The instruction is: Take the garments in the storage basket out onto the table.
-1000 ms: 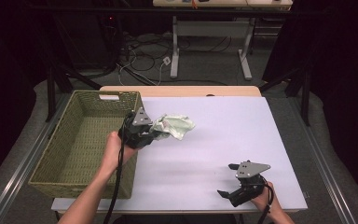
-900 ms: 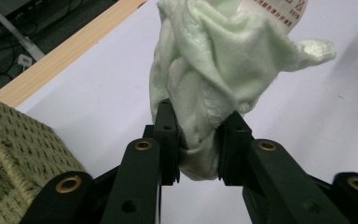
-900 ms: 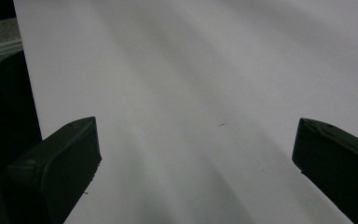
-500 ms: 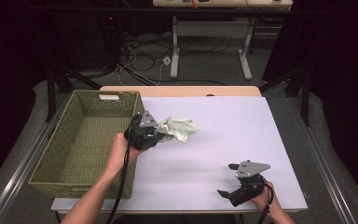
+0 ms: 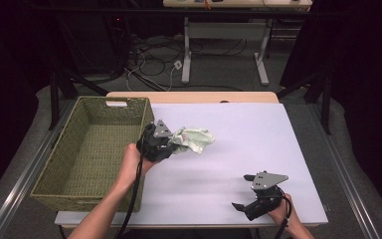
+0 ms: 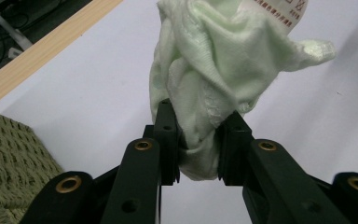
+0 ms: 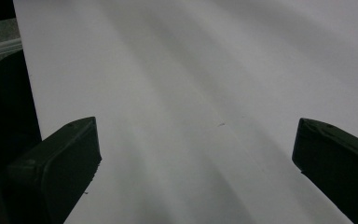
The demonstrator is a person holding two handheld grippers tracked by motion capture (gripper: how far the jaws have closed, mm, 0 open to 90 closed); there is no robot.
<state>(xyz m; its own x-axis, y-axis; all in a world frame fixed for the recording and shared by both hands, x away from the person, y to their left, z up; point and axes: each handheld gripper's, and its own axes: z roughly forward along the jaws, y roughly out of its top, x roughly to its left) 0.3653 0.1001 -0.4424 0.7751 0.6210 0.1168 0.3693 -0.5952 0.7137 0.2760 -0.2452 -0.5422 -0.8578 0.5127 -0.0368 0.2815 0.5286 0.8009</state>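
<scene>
The cloth [image 5: 193,140] is bunched up and pinched tight in the left gripper [image 5: 173,145], hanging just over the table [image 5: 258,134] right beside the basket [image 5: 79,164]. Looks like the carry step to me, so next it probably needs to swing over the rim and let go. Right gripper [image 5: 242,191] sits near the front edge, jaws wide apart with nothing in them.

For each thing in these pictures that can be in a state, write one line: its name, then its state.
left gripper: shut on the cloth.
pale green cloth: crumpled, one end pinched between the jaws.
right gripper: open, nothing between its jaws, near the table's front edge.
woven basket: upright, nothing inside, at the table's left.
</scene>
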